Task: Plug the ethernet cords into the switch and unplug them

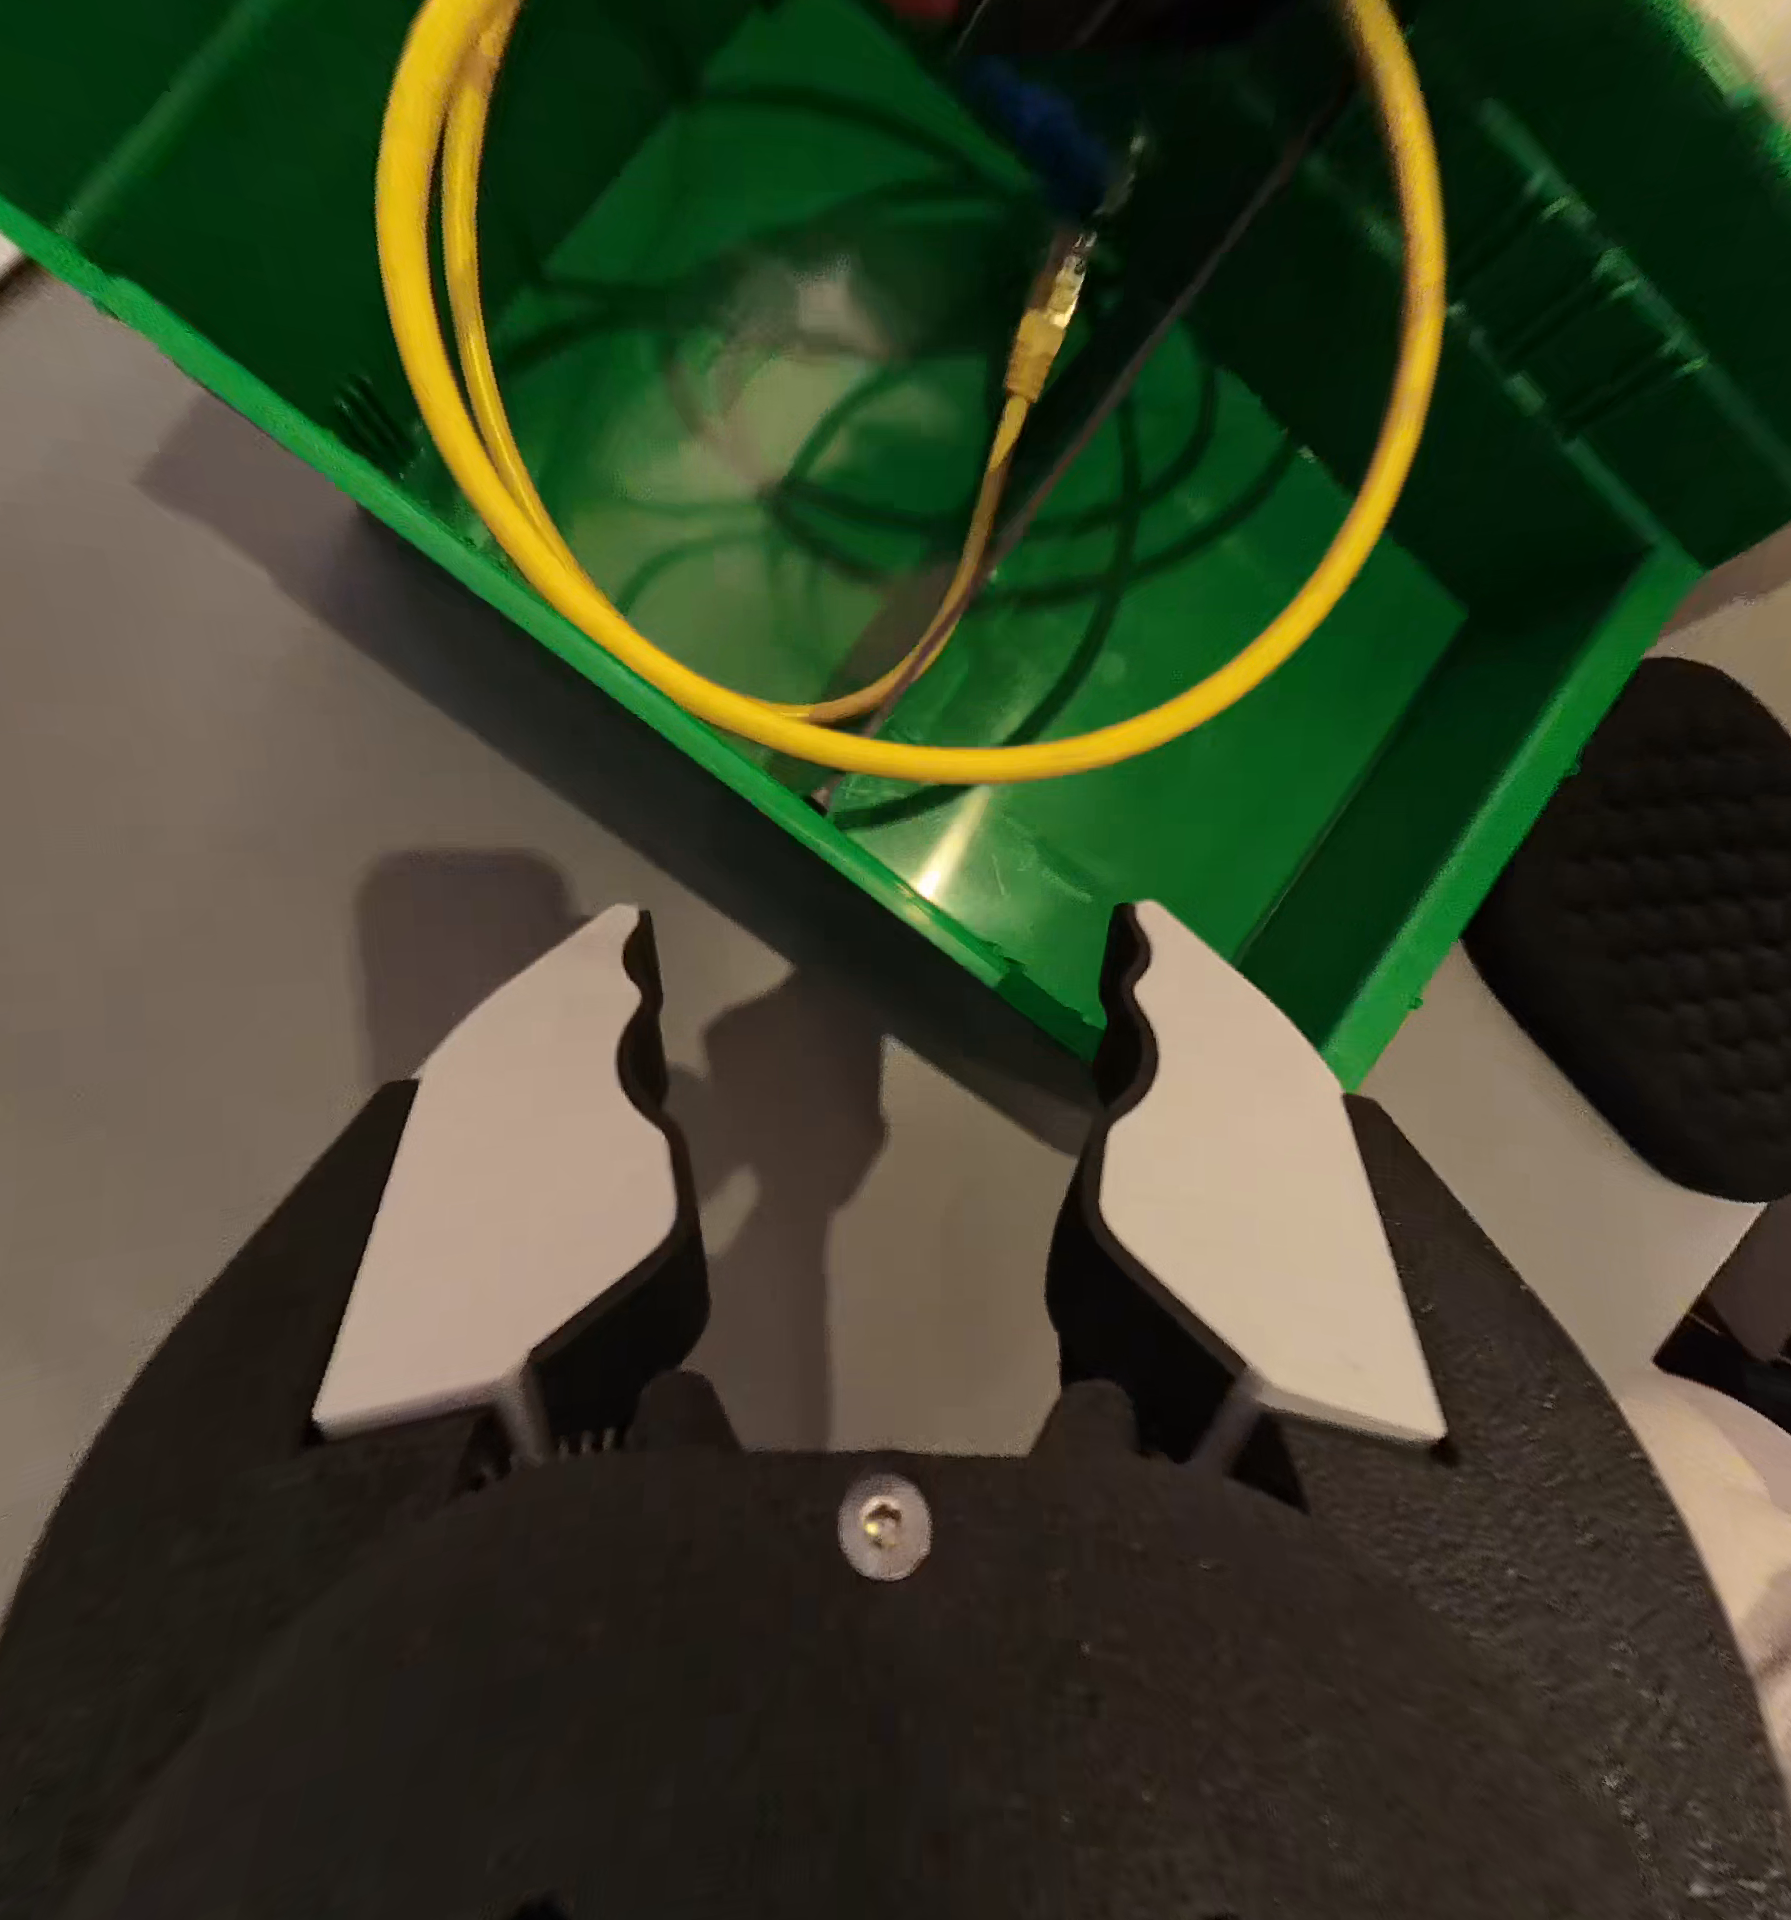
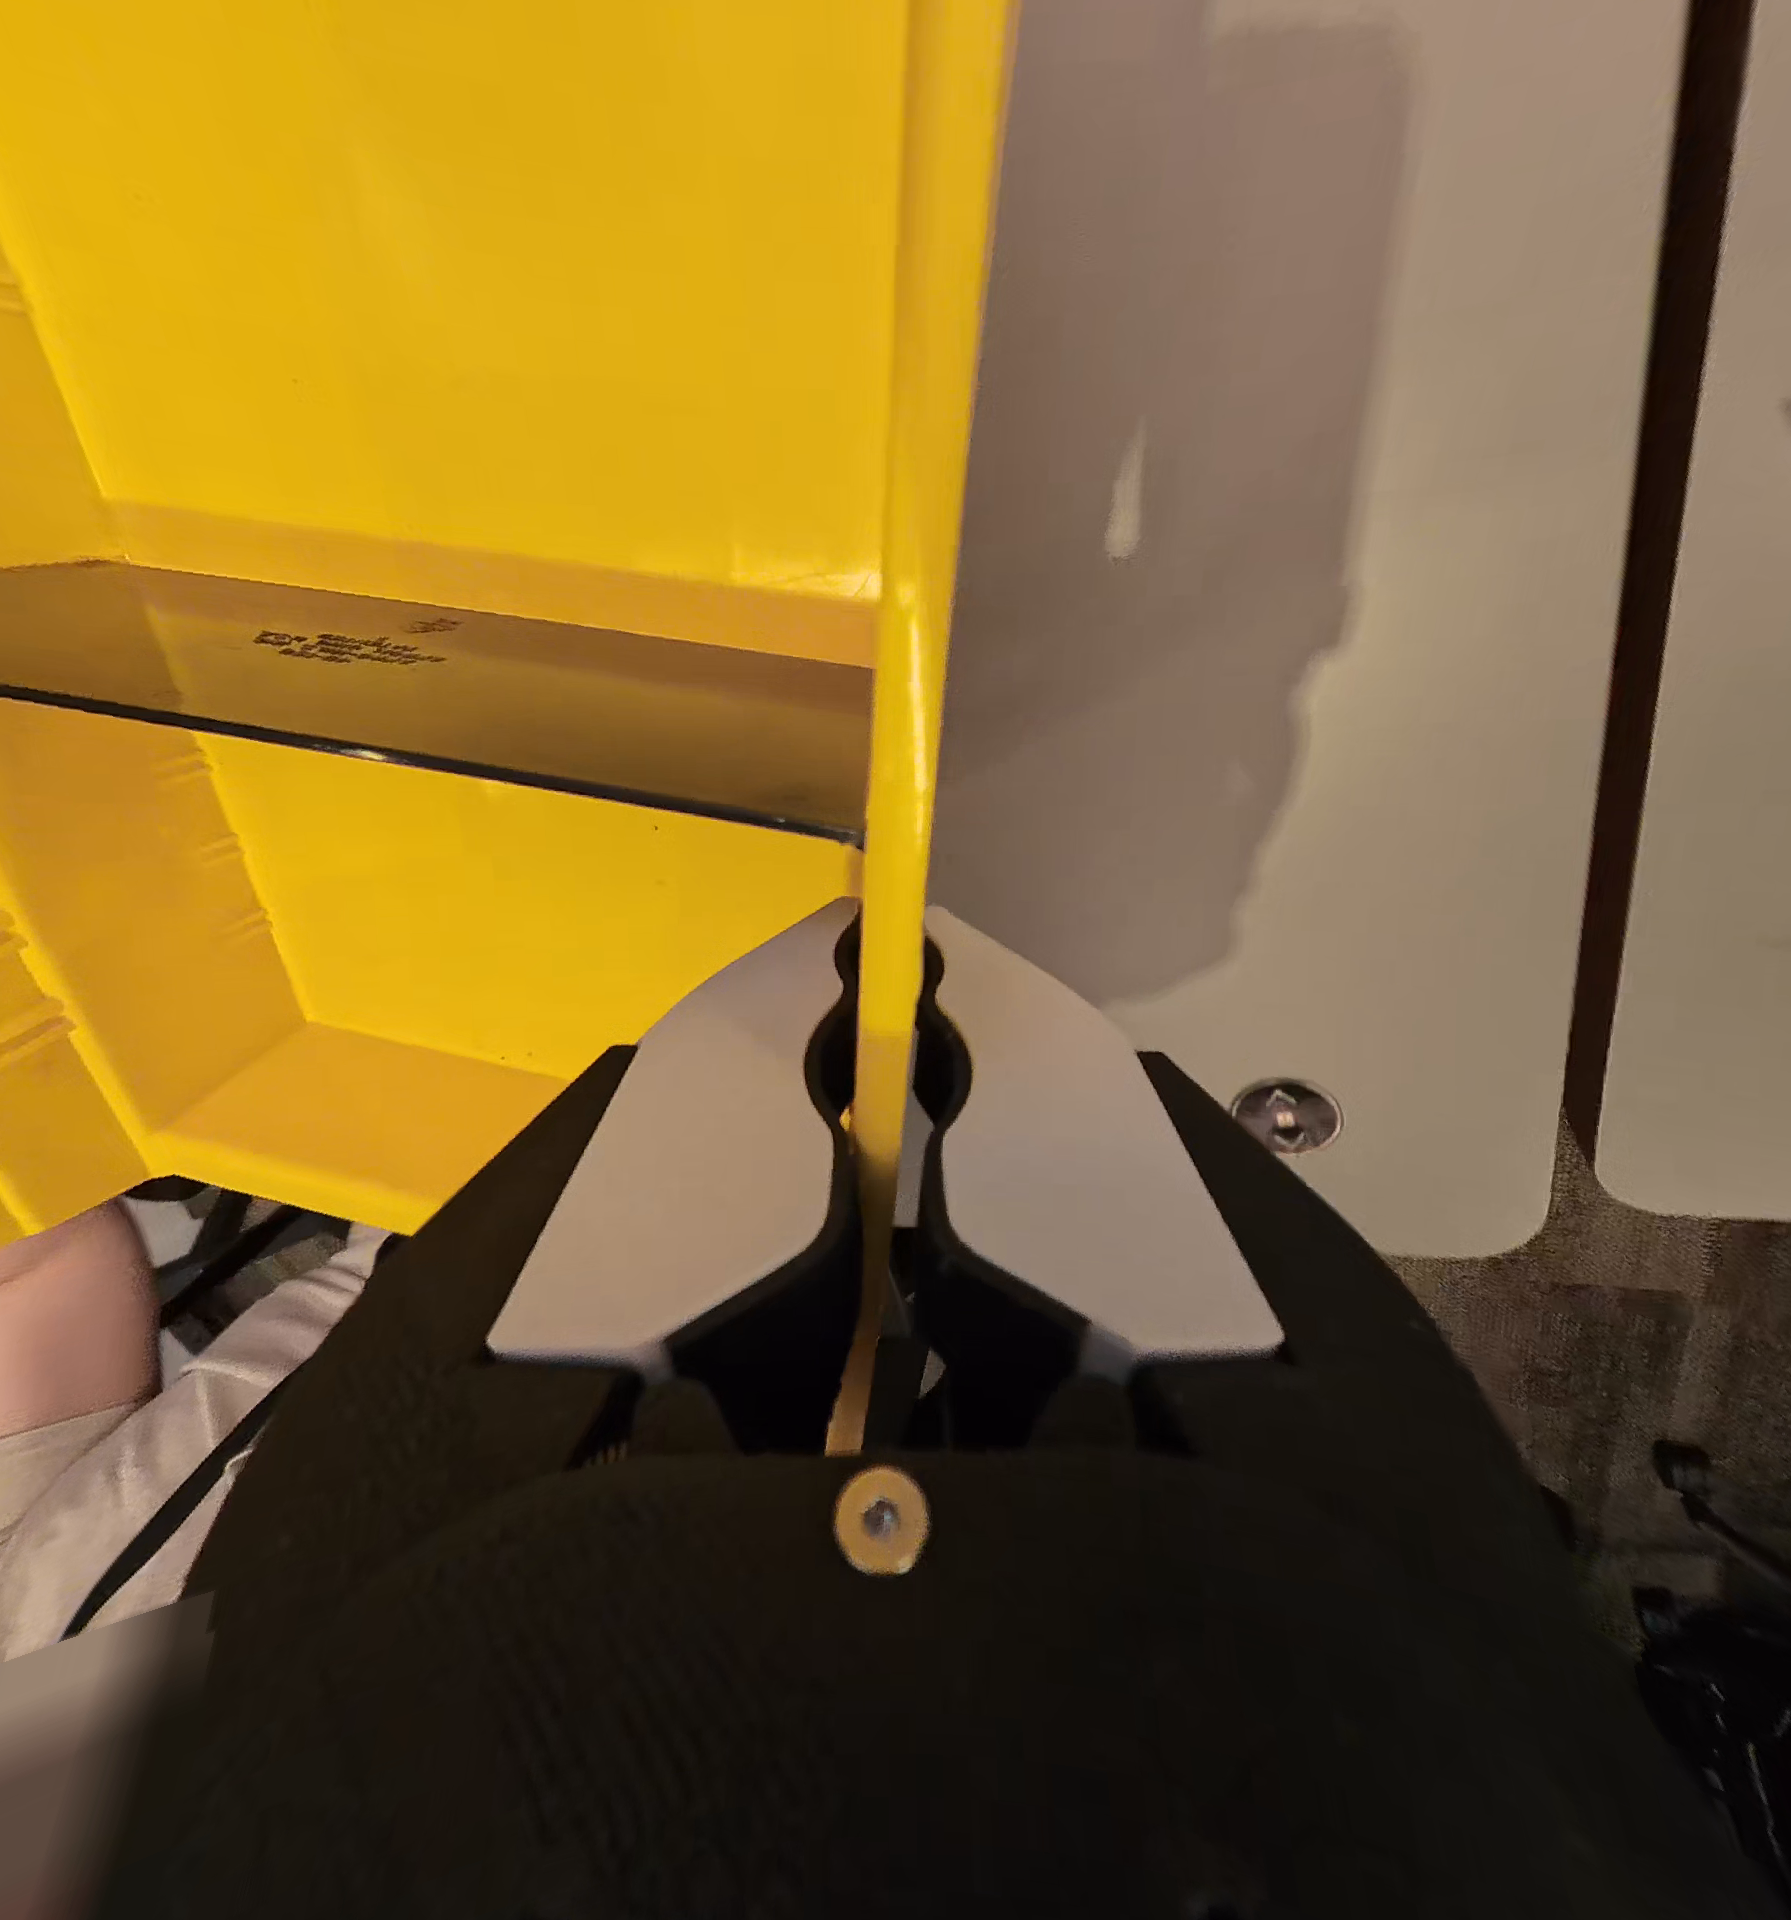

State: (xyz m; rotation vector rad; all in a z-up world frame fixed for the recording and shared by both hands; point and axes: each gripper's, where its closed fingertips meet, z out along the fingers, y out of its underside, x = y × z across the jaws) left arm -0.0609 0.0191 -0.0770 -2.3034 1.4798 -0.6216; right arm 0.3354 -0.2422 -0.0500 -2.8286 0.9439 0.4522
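Right wrist view – fingers (image 2: 974, 997) around yellow bin wall (image 2: 901, 727)

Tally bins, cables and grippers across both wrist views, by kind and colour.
Green bins: 1, green bin
Yellow bins: 1, yellow bin, its wall clamped in the right gripper
Yellow ethernet cords: 1, yellow ethernet cord, coiled in the green bin
Grippers: 2, with the left gripper open
Total: 5

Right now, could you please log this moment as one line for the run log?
left hand-held gripper: open, empty, at green bin corner | yellow cable: coiled in green bin | right hand-held gripper: clamped on yellow bin wall
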